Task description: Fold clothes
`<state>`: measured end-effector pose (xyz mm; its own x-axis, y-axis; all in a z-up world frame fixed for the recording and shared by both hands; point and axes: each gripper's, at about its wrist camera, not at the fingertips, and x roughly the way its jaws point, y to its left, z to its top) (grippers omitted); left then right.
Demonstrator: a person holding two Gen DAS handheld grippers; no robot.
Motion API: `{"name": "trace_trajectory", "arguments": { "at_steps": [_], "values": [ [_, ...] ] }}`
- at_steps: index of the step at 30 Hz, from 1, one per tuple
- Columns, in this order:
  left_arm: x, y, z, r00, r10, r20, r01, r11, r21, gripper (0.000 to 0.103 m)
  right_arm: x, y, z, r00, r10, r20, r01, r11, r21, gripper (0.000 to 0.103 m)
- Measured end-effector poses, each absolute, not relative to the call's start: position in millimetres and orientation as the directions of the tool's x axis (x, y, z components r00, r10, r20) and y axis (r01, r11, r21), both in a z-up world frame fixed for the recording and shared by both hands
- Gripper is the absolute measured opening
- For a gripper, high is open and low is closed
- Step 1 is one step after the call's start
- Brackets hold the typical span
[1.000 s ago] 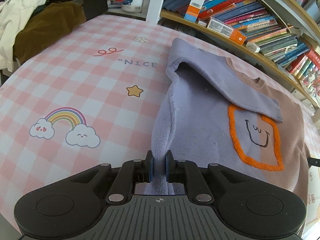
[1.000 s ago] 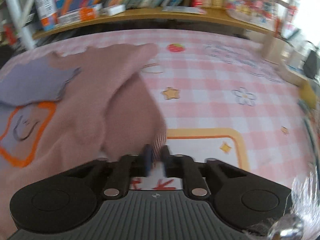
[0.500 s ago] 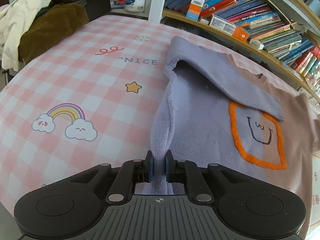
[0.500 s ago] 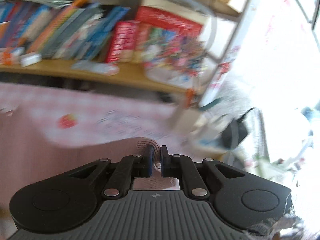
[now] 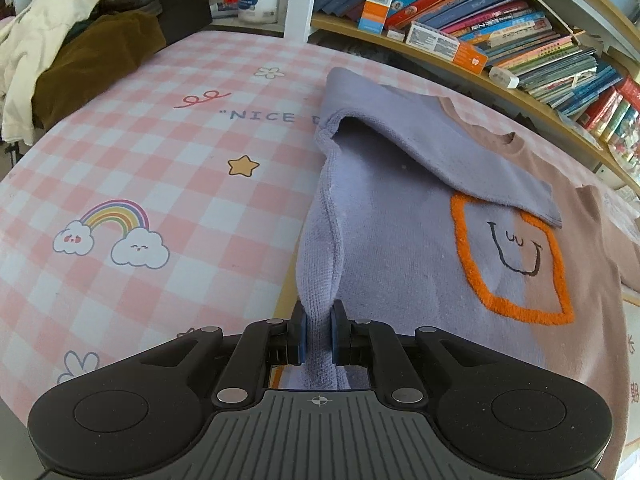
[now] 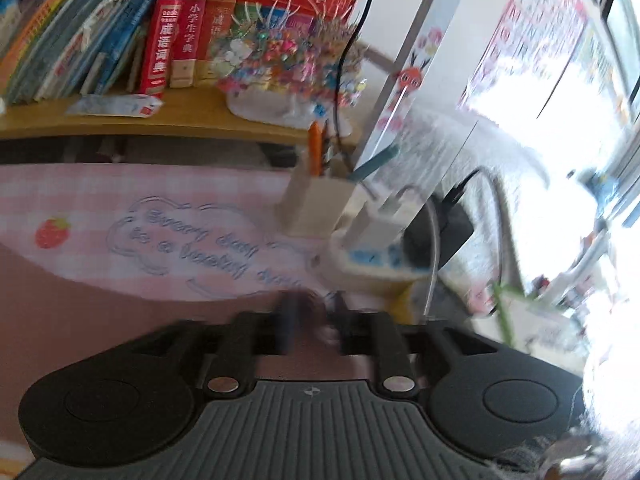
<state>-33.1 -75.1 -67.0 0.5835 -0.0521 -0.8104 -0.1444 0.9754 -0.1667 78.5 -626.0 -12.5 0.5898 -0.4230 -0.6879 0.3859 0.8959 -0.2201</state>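
Sweater (image 5: 400, 240) lies beside rainbow print (image 5: 116, 220); left tool (image 5: 319, 332) pinches its lilac hem, right tool (image 6: 312, 320) opening, nothing clearly gripped.

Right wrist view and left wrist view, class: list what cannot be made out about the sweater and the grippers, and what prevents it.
- Right wrist view: right gripper smeared by motion blur; jaws opening, whether cloth remains between them is unclear.
- Right wrist view: the sweater is cut off by the left edge.
- Left wrist view: left gripper body hides the sweater's hem; it pinches the lilac side.
- Left wrist view: folded sleeve covers the orange motif's top.
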Motion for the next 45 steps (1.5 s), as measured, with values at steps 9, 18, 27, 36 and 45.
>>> {"name": "trace_trajectory", "arguments": {
  "at_steps": [9,18,27,36,45],
  "values": [
    [-33,-73,-68,0.592,-0.063,-0.803,-0.121,0.979,-0.167,0.012,-1,-525,-26,0.59,0.166,-0.79,-0.002,0.979,0.204,0.041],
    [-19,-80,-70,0.618,-0.035,-0.786,-0.111,0.985,-0.132,0.009,-47,-470,-50,0.488,0.205,-0.848,-0.073,0.978,0.195,0.037],
    [-23,-88,-72,0.624,-0.091,-0.776,-0.076,0.981,-0.177,0.009,-35,-468,-54,0.559,0.113,-0.821,-0.053,0.993,0.101,0.005],
    [-22,-91,-67,0.621,-0.064,-0.781,-0.064,0.989,-0.132,0.018,-28,-469,-54,0.555,0.083,-0.828,-0.057,0.996,0.062,0.004],
    [-16,-123,-12,0.748,0.018,-0.663,0.008,0.999,0.036,0.02,-35,-465,-55,0.557,0.083,-0.826,-0.077,0.996,0.048,0.005]
  ]
}}
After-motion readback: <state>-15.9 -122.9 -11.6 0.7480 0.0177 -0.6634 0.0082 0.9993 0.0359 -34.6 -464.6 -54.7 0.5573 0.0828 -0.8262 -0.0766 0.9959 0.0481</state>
